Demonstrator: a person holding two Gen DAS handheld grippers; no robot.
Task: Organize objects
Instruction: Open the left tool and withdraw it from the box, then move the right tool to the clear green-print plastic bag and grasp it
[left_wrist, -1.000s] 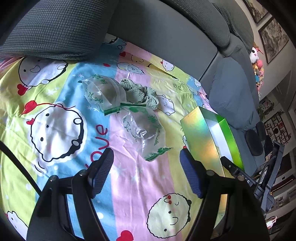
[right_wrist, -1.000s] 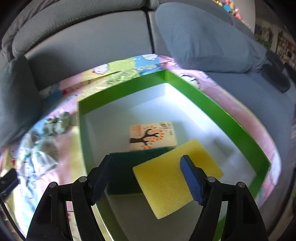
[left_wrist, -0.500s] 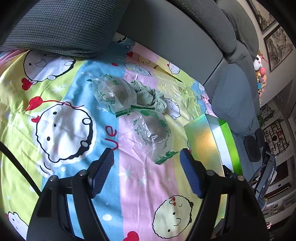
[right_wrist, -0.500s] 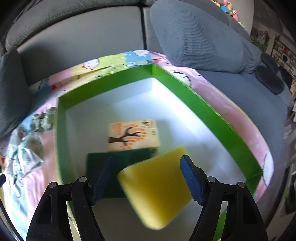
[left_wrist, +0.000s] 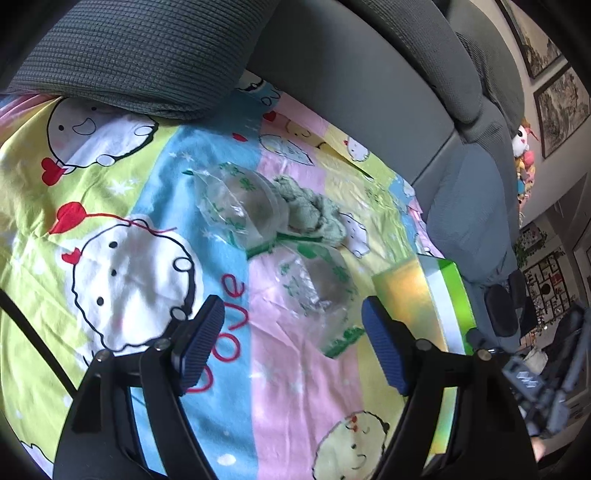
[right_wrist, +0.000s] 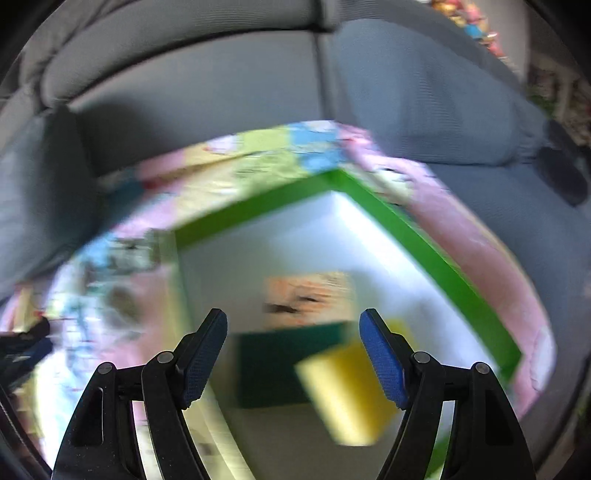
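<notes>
My left gripper (left_wrist: 291, 314) hovers over a cartoon-print sheet (left_wrist: 129, 266), its jaws opening with nothing between them. Just ahead lie two clear plastic bags with green print, one near (left_wrist: 321, 288) and one farther (left_wrist: 240, 206), beside a crumpled green knitted cloth (left_wrist: 314, 214). My right gripper (right_wrist: 291, 321) stands open above a green-rimmed white box (right_wrist: 424, 240). Inside the box lie an orange pack with a tree picture (right_wrist: 310, 295), a dark green sponge (right_wrist: 273, 362) and a yellow sponge (right_wrist: 343, 391). The right wrist view is blurred.
The box (left_wrist: 417, 295) stands on the sheet to the right of the bags. Grey sofa cushions (left_wrist: 129, 55) and the backrest (left_wrist: 351, 92) bound the sheet at the back. A grey pillow (right_wrist: 424, 103) lies behind the box.
The left gripper has drifted closer to the bags and its jaws stand slightly wider. The right gripper has lifted away from the box; the yellow sponge lies free, lower right in its view.
</notes>
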